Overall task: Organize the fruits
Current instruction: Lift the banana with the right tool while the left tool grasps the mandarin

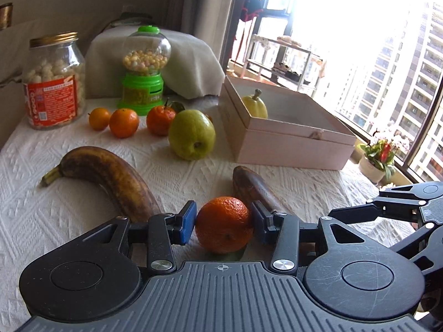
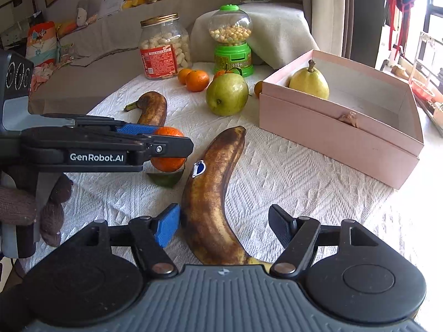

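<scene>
My left gripper (image 1: pixel 223 222) is shut on an orange (image 1: pixel 223 224), held just above the white cloth over a green leaf (image 2: pixel 165 178); the orange also shows in the right wrist view (image 2: pixel 169 149). My right gripper (image 2: pixel 225 225) is open around a brown banana (image 2: pixel 210 193) lying on the cloth; its left pad (image 2: pixel 166 228) touches or nearly touches the banana. A second brown banana (image 1: pixel 110 178) lies to the left. A green pear (image 1: pixel 192 134) and three small oranges (image 1: pixel 123 123) sit farther back. The pink box (image 2: pixel 340 141) holds a yellow pear (image 2: pixel 309 81).
A glass jar of snacks (image 1: pixel 54 81) and a green candy dispenser (image 1: pixel 144 73) stand at the back of the table. A window and a flower pot (image 1: pixel 378 156) are beyond the right table edge. A cloth-covered object (image 2: pixel 277 33) stands behind the box.
</scene>
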Available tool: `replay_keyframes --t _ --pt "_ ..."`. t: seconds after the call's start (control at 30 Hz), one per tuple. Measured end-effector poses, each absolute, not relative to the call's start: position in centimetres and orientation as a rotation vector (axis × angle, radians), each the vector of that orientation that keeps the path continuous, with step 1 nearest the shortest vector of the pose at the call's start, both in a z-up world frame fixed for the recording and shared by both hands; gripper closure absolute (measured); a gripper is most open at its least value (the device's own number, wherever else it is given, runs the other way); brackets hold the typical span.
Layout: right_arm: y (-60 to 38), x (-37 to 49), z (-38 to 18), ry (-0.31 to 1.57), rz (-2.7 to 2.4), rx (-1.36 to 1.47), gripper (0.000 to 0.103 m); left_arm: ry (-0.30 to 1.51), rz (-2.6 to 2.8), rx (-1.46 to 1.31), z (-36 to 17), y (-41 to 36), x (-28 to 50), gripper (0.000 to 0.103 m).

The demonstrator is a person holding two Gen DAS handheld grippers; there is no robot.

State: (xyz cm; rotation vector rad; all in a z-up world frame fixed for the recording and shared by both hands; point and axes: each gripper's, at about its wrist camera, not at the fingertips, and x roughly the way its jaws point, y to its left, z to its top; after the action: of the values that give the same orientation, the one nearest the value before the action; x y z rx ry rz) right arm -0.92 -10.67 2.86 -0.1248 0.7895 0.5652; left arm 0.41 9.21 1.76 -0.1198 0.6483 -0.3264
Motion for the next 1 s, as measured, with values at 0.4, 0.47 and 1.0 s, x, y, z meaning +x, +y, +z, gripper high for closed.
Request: replay_keyframes --t 0.4,0.47,1.0 --pt "-10.4 -0.3 2.6 0.804 0.554 -0.097 0.03 0.696 -0.3 -0.018 2.1 11.5 -4.1 0.05" --pt "-10.4 -0.4 2.6 0.805 0.554 -0.102 0.03 0.711 -0.298 0.0 2.0 11.6 -4.7 0.05" --pt "-9.7 -0.8 1.6 0.817 0.563 -0.142 0.024 0.729 -0.312 -0.076 2.6 11.8 -5.3 0.052"
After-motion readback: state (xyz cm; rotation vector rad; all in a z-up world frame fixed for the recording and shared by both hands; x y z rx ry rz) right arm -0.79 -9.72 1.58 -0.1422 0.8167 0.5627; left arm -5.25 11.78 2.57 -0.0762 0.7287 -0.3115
